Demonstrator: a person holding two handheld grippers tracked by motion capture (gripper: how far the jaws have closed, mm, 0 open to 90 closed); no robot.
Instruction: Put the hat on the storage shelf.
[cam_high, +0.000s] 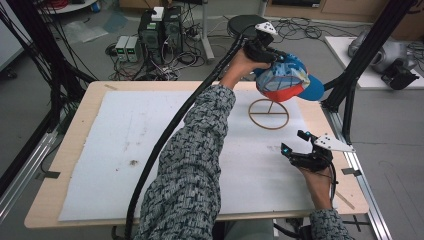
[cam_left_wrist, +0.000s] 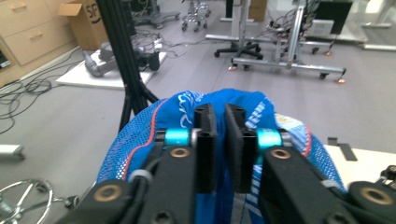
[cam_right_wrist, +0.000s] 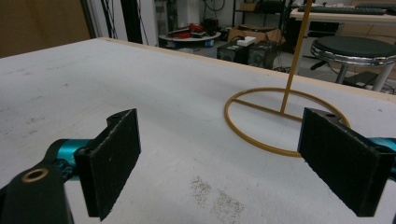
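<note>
Overhead, the left gripper (cam_high: 264, 47) is pinching a blue cap (cam_high: 286, 76) above the far right corner of the white-matted table (cam_high: 125, 150), while the right gripper (cam_high: 300, 145) is hovering wide open near the wire stand (cam_high: 269, 114), cables littering the grey floor (cam_high: 60, 55).

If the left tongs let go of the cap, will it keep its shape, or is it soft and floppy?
Probably soft: the cap has mesh panels, and the left tongs pinch its fabric almost flat. Its brim looks stiffer. It seems light, so it would likely rest on the thin wire stand without tipping it.
</note>
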